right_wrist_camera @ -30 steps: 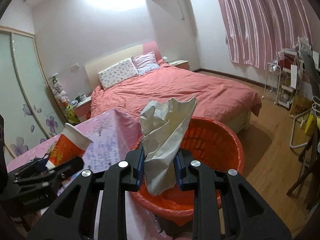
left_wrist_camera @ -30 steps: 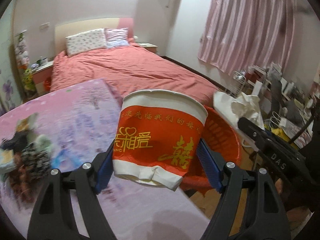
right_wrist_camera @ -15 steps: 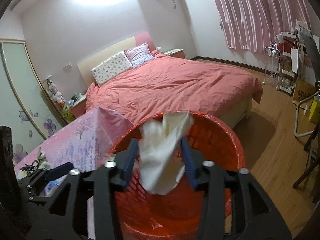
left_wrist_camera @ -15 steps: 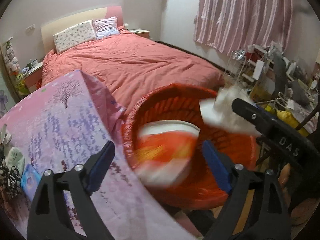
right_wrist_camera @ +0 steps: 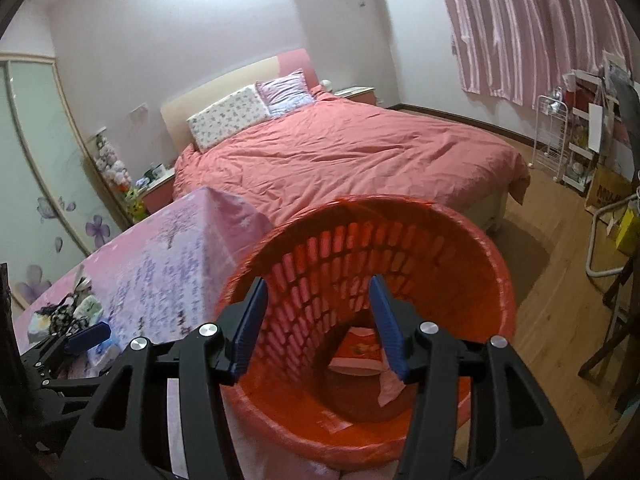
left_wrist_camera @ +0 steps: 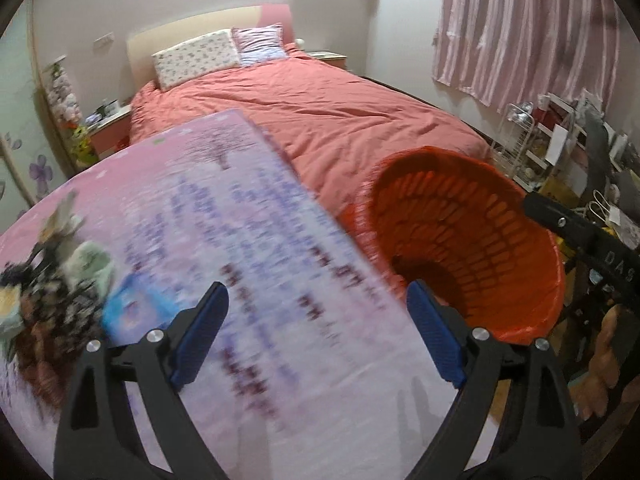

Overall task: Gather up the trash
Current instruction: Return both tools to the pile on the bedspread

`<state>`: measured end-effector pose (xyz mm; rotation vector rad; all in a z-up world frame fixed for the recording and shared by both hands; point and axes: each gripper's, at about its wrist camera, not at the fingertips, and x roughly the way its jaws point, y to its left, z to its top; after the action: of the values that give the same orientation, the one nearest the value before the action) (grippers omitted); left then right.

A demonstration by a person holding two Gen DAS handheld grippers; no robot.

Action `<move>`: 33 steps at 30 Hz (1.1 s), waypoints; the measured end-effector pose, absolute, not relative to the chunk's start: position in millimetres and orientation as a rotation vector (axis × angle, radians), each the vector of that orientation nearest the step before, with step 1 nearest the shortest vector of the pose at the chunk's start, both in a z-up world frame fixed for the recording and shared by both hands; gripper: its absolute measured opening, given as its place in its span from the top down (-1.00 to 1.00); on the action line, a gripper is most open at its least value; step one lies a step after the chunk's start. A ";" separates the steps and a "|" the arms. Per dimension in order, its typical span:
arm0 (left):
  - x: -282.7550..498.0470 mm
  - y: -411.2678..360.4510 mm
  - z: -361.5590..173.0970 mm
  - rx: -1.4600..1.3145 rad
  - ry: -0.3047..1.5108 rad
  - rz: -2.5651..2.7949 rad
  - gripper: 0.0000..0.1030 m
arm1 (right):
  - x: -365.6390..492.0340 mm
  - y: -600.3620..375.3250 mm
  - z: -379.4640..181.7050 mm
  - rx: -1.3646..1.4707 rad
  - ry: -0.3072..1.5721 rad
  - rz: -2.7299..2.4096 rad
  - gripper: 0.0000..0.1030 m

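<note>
The orange mesh trash basket (right_wrist_camera: 452,240) stands beside the table; it also shows in the left wrist view (left_wrist_camera: 500,216). The red and white paper cup (right_wrist_camera: 358,350) lies at its bottom, with a pale crumpled scrap (right_wrist_camera: 390,386) beside it. My right gripper (right_wrist_camera: 320,322) is open and empty above the basket mouth. My left gripper (left_wrist_camera: 316,332) is open and empty over the pink tablecloth (left_wrist_camera: 224,216), left of the basket. A pile of small litter (left_wrist_camera: 48,280) lies at the table's left end, also seen in the right wrist view (right_wrist_camera: 68,312).
A bed with a salmon cover (right_wrist_camera: 360,152) lies behind the table and basket. A wire rack and cluttered shelves (right_wrist_camera: 576,140) stand at the right by the striped curtain. Wooden floor (right_wrist_camera: 556,248) lies right of the basket.
My left gripper let go of the paper cup and my right gripper let go of the crumpled paper; both dropped into the basket. The left gripper has swung back left over the table.
</note>
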<state>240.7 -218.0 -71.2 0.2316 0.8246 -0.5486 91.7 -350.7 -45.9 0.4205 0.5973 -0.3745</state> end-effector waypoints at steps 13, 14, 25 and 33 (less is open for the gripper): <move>226.7 -57.5 -48.3 0.130 0.778 -0.313 -0.72 | 137.0 -233.8 -43.0 0.300 0.702 -0.114 -0.26; 226.5 -45.9 -47.5 0.122 0.776 -0.294 -0.72 | 141.6 -224.6 -45.0 0.293 0.715 -0.094 -0.32; 240.8 52.3 -62.6 -0.014 0.830 -0.158 -0.71 | 202.3 -151.3 -76.6 0.199 0.882 0.029 -0.37; 270.2 54.8 -78.2 -0.049 0.881 -0.162 -0.37 | 222.3 -134.9 -81.2 0.119 0.907 0.018 -0.30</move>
<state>270.2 54.8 -78.2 -0.0494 0.8813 -0.1617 222.3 -134.9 -81.2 0.1193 0.9072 0.0176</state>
